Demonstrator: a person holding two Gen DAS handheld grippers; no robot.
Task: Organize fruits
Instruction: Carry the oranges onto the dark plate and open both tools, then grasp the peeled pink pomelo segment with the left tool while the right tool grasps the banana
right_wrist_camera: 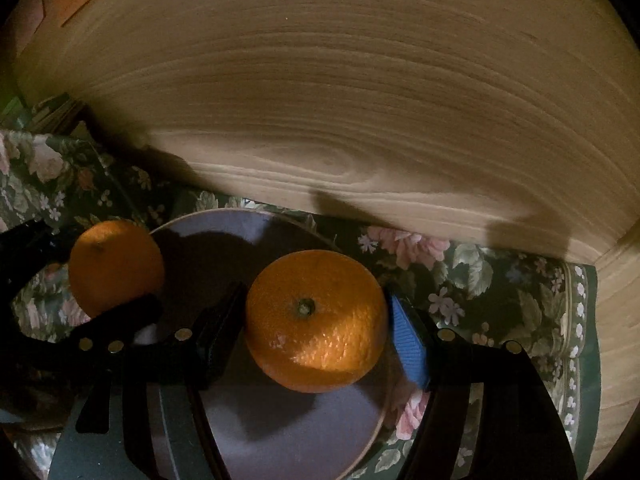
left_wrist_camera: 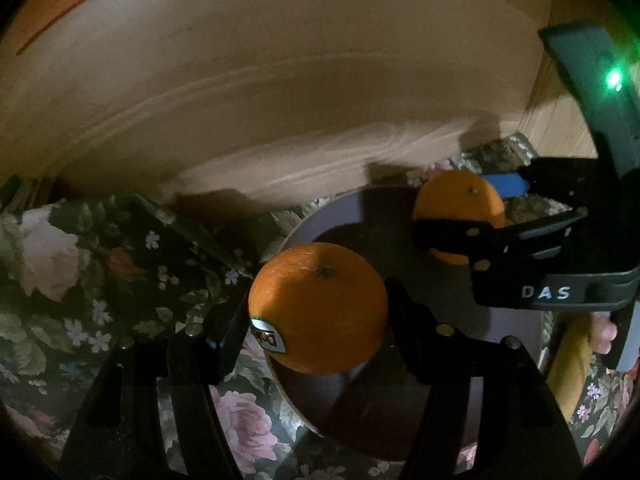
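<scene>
My left gripper (left_wrist_camera: 318,312) is shut on an orange with a sticker (left_wrist_camera: 318,306), held over the left part of a grey-purple plate (left_wrist_camera: 508,328). My right gripper (right_wrist_camera: 316,324) is shut on a second orange (right_wrist_camera: 316,320) over the same plate (right_wrist_camera: 288,432). Each view shows the other gripper too: the right gripper (left_wrist_camera: 460,204) with its orange (left_wrist_camera: 456,196) at the plate's far right, and the left gripper (right_wrist_camera: 116,280) with its orange (right_wrist_camera: 114,266) at the plate's left rim.
The plate sits on a dark floral tablecloth (left_wrist_camera: 80,280). A wooden panel (right_wrist_camera: 360,100) rises right behind the plate. A yellow fruit, perhaps a banana (left_wrist_camera: 572,372), lies at the right edge of the left wrist view.
</scene>
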